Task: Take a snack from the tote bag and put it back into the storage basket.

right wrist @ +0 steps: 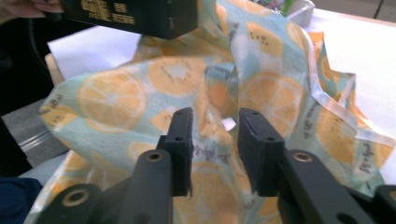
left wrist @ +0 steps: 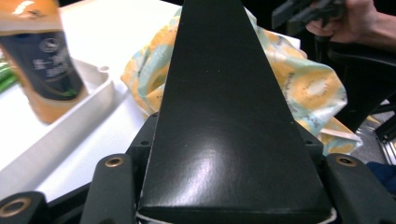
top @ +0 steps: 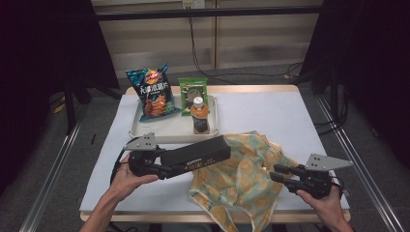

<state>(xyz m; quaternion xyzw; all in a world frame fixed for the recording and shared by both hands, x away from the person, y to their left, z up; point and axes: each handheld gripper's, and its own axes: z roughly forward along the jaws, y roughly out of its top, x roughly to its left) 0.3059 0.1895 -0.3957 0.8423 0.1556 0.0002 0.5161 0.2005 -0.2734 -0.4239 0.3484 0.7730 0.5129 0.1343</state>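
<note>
A long black box (top: 196,155) with gold lettering is held level just above the white table, my left gripper (top: 167,169) shut on its near end. In the left gripper view the box (left wrist: 224,116) runs away between the jaws, over a crumpled cloth (left wrist: 308,88). The cloth (top: 241,174) is pale blue-green with an orange citrus print and lies at the table's front middle, hanging over the edge. My right gripper (top: 273,172) sits at the cloth's right side, pointing left. In its own view the jaws (right wrist: 215,121) stand apart in front of the cloth (right wrist: 116,98), nothing pinched.
A white tray (top: 145,131) at the back holds a blue chips bag (top: 153,93), a green packet (top: 192,92) and an orange-capped bottle (top: 199,115). The bottle (left wrist: 46,70) stands close to the left of the box. Dark frames flank the table.
</note>
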